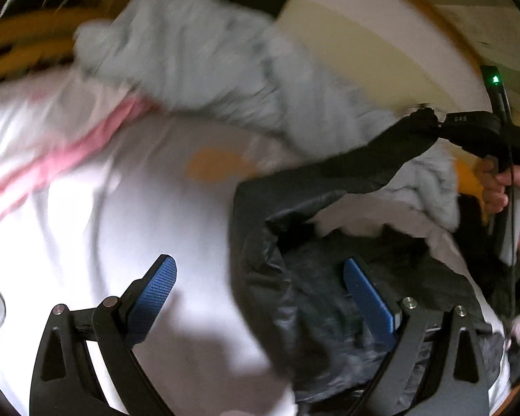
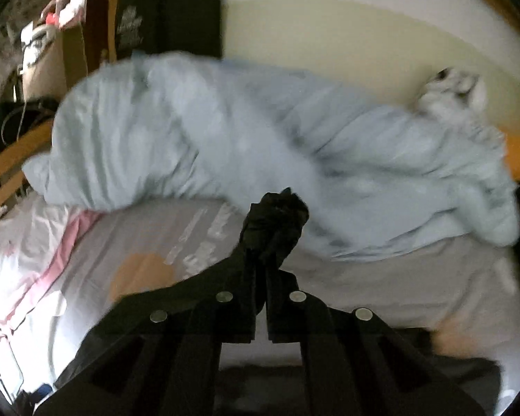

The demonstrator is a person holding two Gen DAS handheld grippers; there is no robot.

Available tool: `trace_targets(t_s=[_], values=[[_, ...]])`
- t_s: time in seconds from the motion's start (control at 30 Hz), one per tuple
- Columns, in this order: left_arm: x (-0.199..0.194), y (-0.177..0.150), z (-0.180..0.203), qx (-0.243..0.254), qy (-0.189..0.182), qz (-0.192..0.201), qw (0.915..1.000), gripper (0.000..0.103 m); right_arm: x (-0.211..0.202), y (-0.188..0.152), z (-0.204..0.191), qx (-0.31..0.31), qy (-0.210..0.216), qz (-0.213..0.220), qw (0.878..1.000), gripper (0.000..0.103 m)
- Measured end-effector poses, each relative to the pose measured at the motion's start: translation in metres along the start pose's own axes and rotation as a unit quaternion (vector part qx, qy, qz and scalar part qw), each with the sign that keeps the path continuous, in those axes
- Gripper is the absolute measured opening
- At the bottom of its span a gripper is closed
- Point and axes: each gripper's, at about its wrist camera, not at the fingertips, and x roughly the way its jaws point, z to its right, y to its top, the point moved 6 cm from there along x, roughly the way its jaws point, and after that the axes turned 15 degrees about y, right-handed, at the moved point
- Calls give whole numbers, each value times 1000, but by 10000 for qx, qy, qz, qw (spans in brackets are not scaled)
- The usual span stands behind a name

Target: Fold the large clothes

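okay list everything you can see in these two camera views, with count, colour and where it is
black jacket: one, shiny black, lying on the bed at the near right, one end lifted
pale blue quilt: one, light blue-grey, bunched across the far side of the bed
bed sheet: one, white with pink stripes and an orange patch, covering the bed
plush toy: one, white-grey and blurred, at the far right by the quilt
wooden bed frame: one, orange-brown, around the mattress
left gripper: one, black with blue pads, jaws wide apart above the jacket
right gripper: one, black, jaws closed on the jacket's end
right hand: one, holding the right gripper's handle
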Motion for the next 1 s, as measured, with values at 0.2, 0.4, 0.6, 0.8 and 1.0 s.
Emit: trace_targets(t_s=[0.2, 0.4, 0.6, 0.8, 1.0], values=[[-25, 4, 26, -104, -648, 377, 9971, 96, -116, -12, 50, -206, -473, 197, 9985, 5], [-24, -2, 42, 158, -359, 361, 9986, 96, -185, -69, 125, 114, -1090, 116, 9939, 5], [-16, -11, 32, 136, 536, 180, 9983, 91, -213, -155, 197, 917, -1359, -270, 9861, 5], [-24, -19, 54, 398, -25, 161, 9991, 90, -205, -232, 235, 1420, -1346, -796, 9774, 5], [-16, -45, 106, 1289, -235, -27, 9914, 90, -198, -279, 257, 1870, -1139, -1133, 9691, 18]])
